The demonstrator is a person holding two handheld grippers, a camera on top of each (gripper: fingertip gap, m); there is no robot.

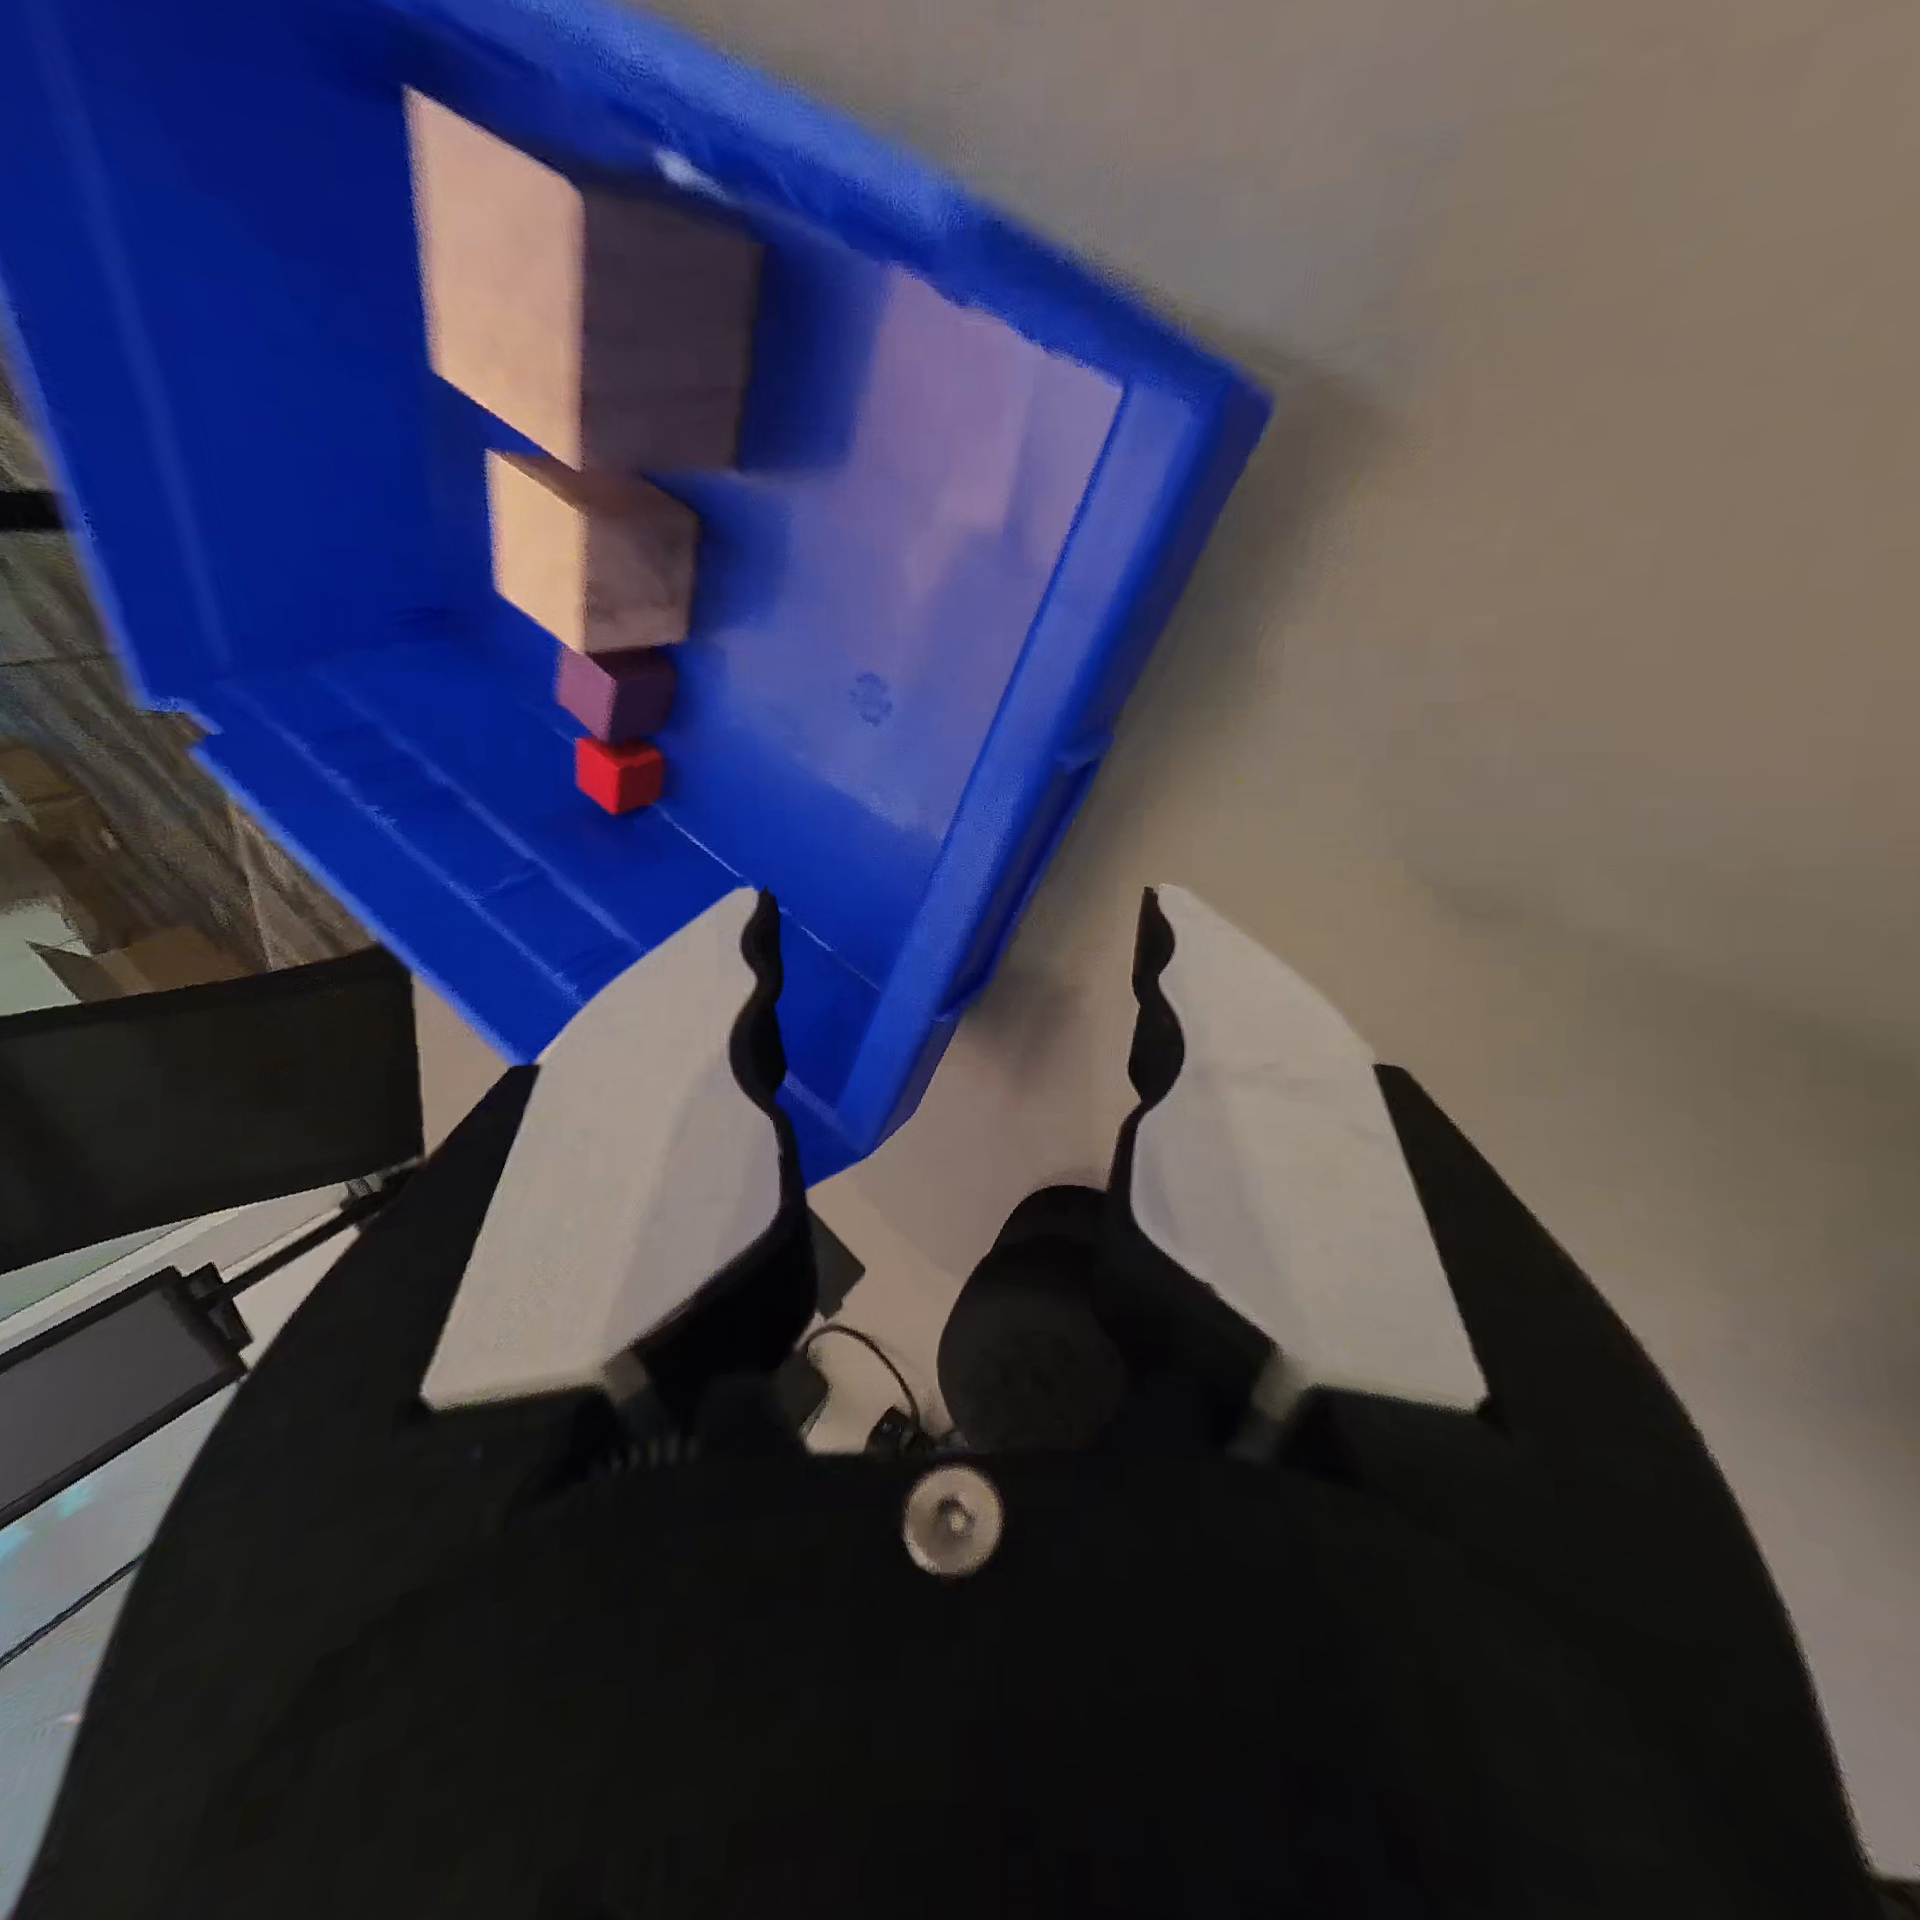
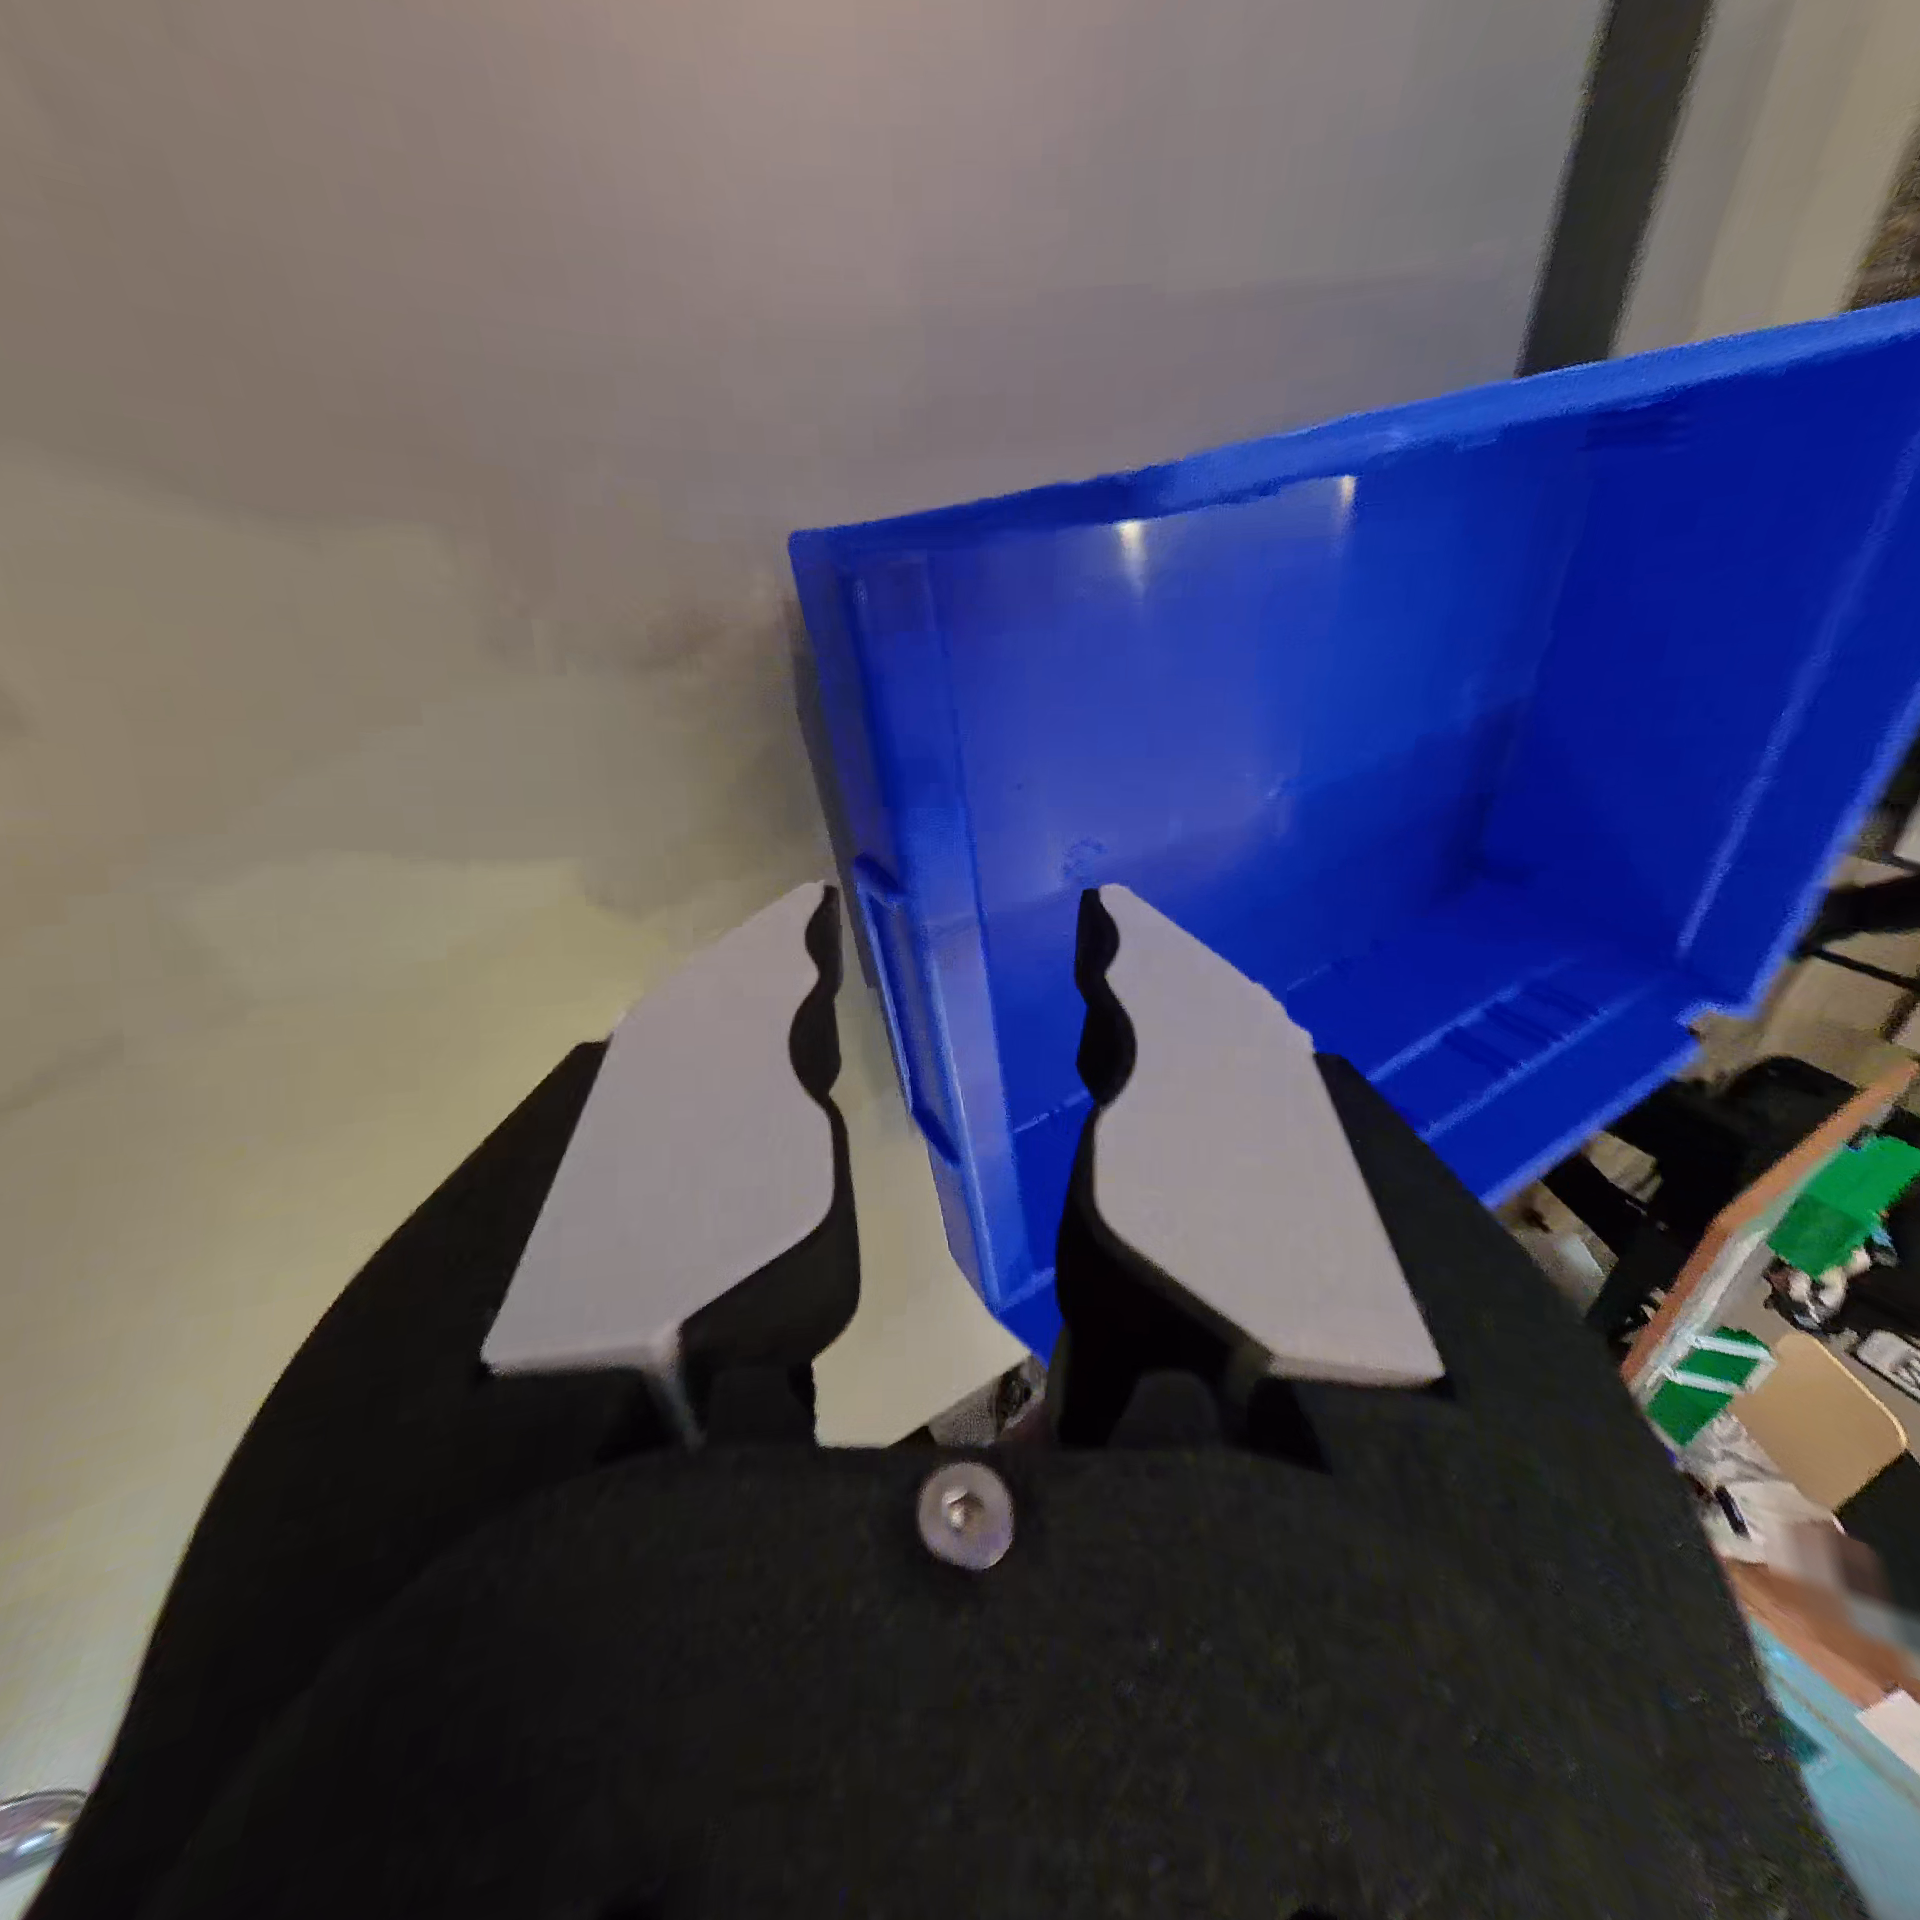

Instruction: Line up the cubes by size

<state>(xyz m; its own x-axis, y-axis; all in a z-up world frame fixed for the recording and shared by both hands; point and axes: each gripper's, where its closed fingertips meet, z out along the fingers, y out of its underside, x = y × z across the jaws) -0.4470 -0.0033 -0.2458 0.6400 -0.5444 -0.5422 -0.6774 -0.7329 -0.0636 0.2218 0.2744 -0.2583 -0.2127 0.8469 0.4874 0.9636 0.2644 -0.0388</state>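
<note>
In the left wrist view a blue bin [image 1: 1023, 831] holds cubes in a row running from large to small: a large wooden cube [image 1: 582, 291], a smaller wooden cube [image 1: 592, 551], a purple cube [image 1: 615, 691] and a small red cube [image 1: 620, 774]. My left gripper [image 1: 954, 904] is open, and the bin's near corner wall stands between its fingers without either pad pressing on it. My right gripper [image 2: 956, 899] is open too. It straddles the bin's [image 2: 1351, 727] end rim with a gap on both sides. No cubes show in the right wrist view.
The bin rests on a pale table [image 1: 1507, 623]. A black screen [image 1: 197, 1091] stands at the left in the left wrist view. In the right wrist view, green items [image 2: 1849, 1216] and cardboard boxes [image 2: 1829, 1423] lie beyond the table's right side, and a dark post [image 2: 1621, 156] stands behind the bin. Some 70 cm of space lies between my two pairs of fingers.
</note>
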